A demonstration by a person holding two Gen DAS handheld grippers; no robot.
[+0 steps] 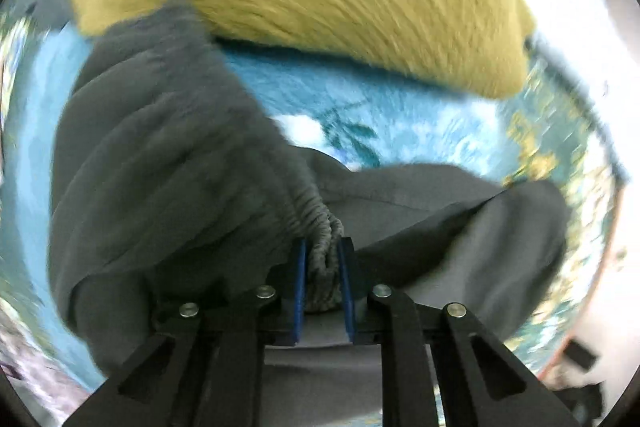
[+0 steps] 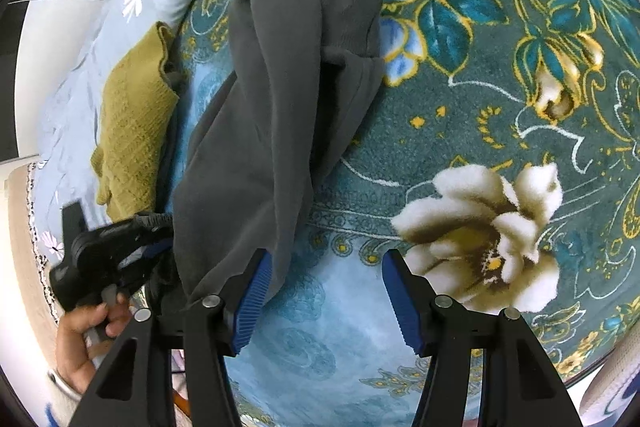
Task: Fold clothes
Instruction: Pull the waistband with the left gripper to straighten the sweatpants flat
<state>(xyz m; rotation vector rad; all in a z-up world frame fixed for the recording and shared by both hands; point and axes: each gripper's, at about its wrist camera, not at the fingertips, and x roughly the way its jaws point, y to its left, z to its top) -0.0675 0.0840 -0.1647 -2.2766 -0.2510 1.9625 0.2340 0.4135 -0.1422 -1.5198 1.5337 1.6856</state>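
step: pickup of grey sweatpants (image 2: 264,115) from floral blanket (image 2: 500,99); left gripper (image 1: 323,267) clamps ribbed waistband (image 1: 320,239), right gripper (image 2: 326,301) wide, empty. next: seize opposite waistband corner.

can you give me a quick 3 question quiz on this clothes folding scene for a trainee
1. True or false: the left gripper is shut on the ribbed band of the grey garment.
2. Multiple choice: what lies between the pads of the right gripper? A) the grey garment B) the yellow-green knit C) nothing, only the floral carpet shows beyond them.
3. Fill in: the yellow-green knit lies on the ____ side of the grey garment in the right wrist view.

Key: 1 true. 2 C; the grey garment's edge hangs by one pad, but the gripper is open. 3 left.
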